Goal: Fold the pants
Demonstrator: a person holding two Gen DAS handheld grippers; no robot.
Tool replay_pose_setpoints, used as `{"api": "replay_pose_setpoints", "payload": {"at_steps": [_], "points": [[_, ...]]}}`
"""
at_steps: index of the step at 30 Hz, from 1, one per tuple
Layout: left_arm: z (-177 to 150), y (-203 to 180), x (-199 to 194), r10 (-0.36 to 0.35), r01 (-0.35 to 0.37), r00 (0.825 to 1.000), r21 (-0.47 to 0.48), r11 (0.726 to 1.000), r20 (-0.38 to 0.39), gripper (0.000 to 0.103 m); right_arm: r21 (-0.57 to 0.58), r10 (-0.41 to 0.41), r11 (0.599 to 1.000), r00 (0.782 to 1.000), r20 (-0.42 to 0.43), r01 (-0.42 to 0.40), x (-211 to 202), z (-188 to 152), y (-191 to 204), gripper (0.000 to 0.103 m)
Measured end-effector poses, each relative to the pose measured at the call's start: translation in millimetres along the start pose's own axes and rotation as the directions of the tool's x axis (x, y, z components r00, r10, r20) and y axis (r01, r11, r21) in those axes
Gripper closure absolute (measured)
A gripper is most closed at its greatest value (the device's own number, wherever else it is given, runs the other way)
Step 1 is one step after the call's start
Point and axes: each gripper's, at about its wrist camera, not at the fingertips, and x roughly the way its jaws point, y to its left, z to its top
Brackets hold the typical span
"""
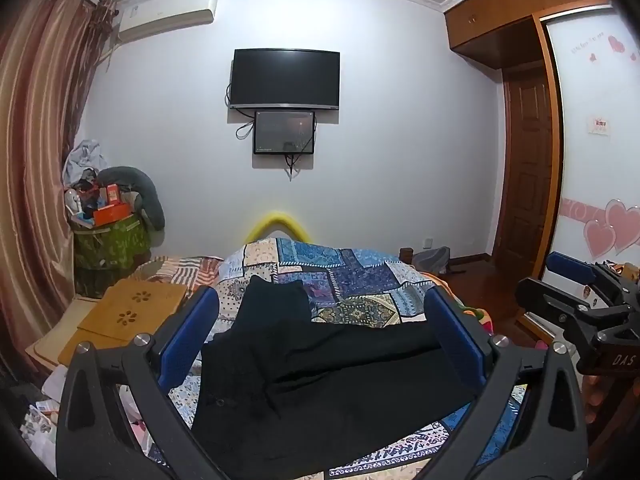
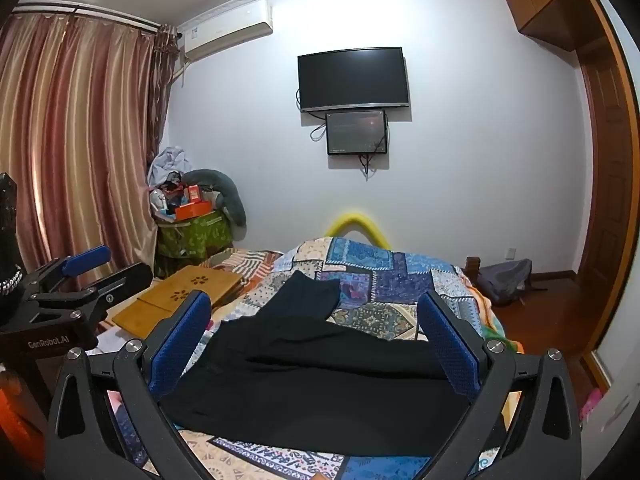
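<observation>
My left tongs (image 1: 320, 320) spread wide, gripping nothing, above black pants (image 1: 320, 376). My right tongs (image 2: 314, 322) likewise agape, empty. Pants lie rumpled on patchwork quilt (image 2: 384, 280), one leg stretched toward far wall. Wooden board (image 1: 136, 312) beside bed on left. Television (image 2: 354, 78) on wall ahead.

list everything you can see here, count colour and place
pants: 1, black, spread on the bed
quilt: 1, blue patchwork, covering the bed
lap desk: 1, wooden, left of the pants
tv: 1, black, on the far wall
small screen: 1, black, under the tv
air conditioner: 1, white, high on the wall
curtain: 1, striped pink-brown, left
wardrobe: 1, wooden, right
left gripper: 1, black, blue pads, open above the pants
right gripper: 1, same, open
</observation>
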Motion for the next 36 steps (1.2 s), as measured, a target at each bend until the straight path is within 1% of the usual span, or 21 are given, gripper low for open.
{"api": "replay_pose_setpoints", "payload": {"at_steps": [4,36], "points": [[-0.6,-2.1,-1.3,0.003,-0.003,1.0,0.006,1.0,0.005,0.0,0.0,-0.001,1.0,1.0,0.005,0.001,-5.5,1.4,4.5,0.001],[-1.1,0.1,-2.8,-0.004,0.004,1.0,-0.009,1.0,0.01,0.0,0.003,0.0,1.0,1.0,0.013,0.0,-7.2,3.1,1.0,0.001]]}}
